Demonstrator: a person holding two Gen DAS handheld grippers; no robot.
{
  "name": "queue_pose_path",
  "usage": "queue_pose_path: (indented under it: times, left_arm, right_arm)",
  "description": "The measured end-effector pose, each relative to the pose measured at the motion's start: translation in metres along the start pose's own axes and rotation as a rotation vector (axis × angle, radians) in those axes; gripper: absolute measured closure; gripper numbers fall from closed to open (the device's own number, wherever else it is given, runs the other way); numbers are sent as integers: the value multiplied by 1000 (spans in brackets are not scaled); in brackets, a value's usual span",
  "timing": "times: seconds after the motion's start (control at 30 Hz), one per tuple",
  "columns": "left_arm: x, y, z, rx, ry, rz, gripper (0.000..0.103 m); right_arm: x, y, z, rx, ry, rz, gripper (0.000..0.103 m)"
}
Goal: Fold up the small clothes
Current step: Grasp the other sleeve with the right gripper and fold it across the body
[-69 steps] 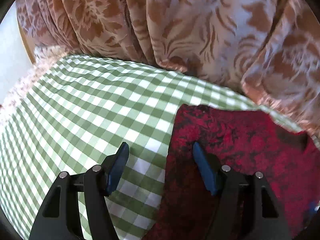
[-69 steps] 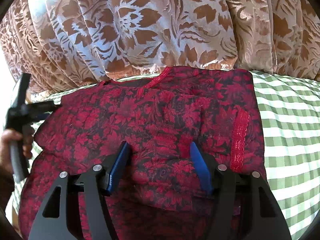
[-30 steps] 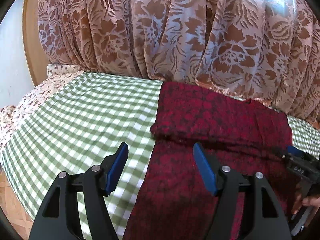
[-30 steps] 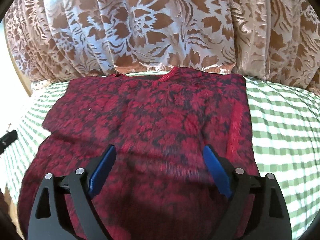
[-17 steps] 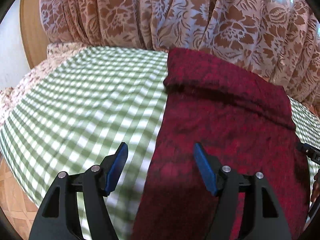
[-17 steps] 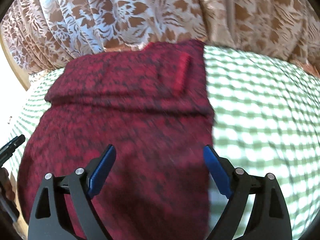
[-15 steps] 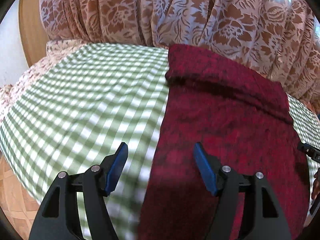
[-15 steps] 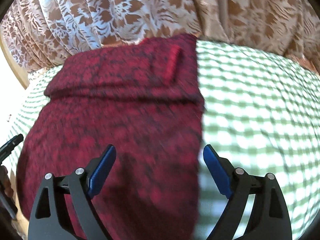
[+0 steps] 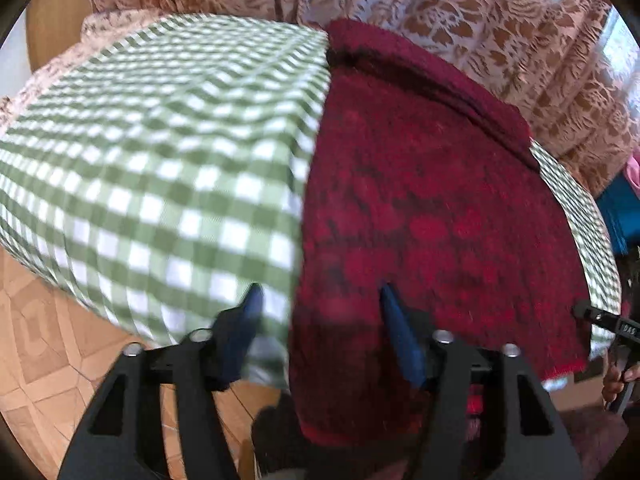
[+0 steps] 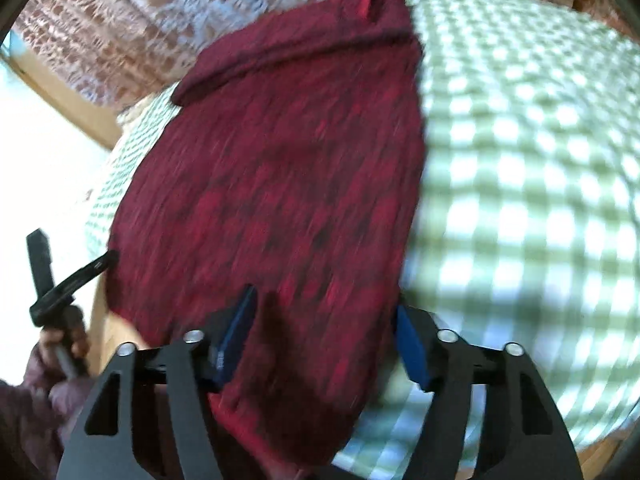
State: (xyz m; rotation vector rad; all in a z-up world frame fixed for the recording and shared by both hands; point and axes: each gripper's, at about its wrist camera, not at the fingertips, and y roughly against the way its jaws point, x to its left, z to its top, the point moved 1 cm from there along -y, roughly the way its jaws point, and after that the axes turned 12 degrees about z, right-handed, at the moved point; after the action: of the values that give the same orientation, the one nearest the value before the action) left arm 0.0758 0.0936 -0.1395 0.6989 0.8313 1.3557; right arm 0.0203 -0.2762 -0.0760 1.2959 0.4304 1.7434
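Observation:
A dark red flowered garment (image 9: 432, 208) lies on the green-and-white checked tablecloth (image 9: 168, 152). Its far end is folded over and its near hem hangs over the table's front edge. My left gripper (image 9: 320, 312) stands over the garment's near left edge. Its jaws are closing, with the cloth edge between the blue pads and no pad pressing on it. My right gripper (image 10: 324, 328) is at the near right edge of the garment (image 10: 280, 184), jaws likewise closing around the hem without pinching it. Each view shows the other gripper at the side, held by a hand (image 10: 60, 340).
A brown-and-white flowered curtain (image 9: 480, 20) hangs right behind the table. Tiled wooden floor (image 9: 48, 340) shows below the front edge. A wooden frame (image 10: 68, 96) stands at the far left. Something blue (image 9: 620, 216) sits to the right of the table.
Both grippers have drawn back from the garment's middle to its near hem and tipped further down. Both pairs of jaws have narrowed. The table's front edge and the floor have come into view.

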Motion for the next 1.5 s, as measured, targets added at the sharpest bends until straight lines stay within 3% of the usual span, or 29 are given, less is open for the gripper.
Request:
queue_pose_path:
  times: [0.03,0.07,0.13,0.23,0.33,0.47,0.6,0.77,1.07,1.17,1.23,1.3,1.4,1.47,1.5]
  left_arm:
    - [-2,1,-4,10,-8,-25,73]
    - [-3,4,-6,9,-15,-37,79]
    - [-7,12,-4,0,-37,-70,90]
    - [-3,31,8,-17,-8,-174,91]
    - [7,47,28,-48,53,-289,92]
    - [8,54,58,-82,107,-383,92]
    - [6,46,92,-95,132,-407,92]
    - [-5,19,139,-74,151,-395,92]
    - [-24,-52,196,71,237,-365,91]
    - [-25,-70,208,109,277,-354,82]
    - [-20,-77,213,147,346,-415,54]
    - [-9,-75,216,129,417,-469,46]
    - [7,-62,219,54,426,-426,33]
    - [19,-54,216,18,412,-411,30]
    - [27,-49,211,-7,398,-396,27]
  right_arm:
    - [5,0,-8,12,9,8,51]
    - [7,-1,-13,27,5,26,61]
    - [8,-2,-18,41,-18,62,73]
    - [15,5,-10,8,-36,156,80]
    - [24,17,8,-58,-41,260,80]
    - [34,24,35,-130,-39,338,80]
    - [24,23,64,-200,-86,360,80]
    - [-4,13,98,-262,-182,328,80]
    - [-46,-18,141,-272,-310,267,80]
    - [-53,-24,150,-274,-325,254,80]
    - [-62,-29,156,-266,-347,258,78]
    - [-66,-31,159,-262,-356,268,74]
    - [-68,-28,162,-264,-362,332,57]
    - [-66,-24,162,-280,-353,384,40]
    - [-65,-21,162,-291,-346,402,37]
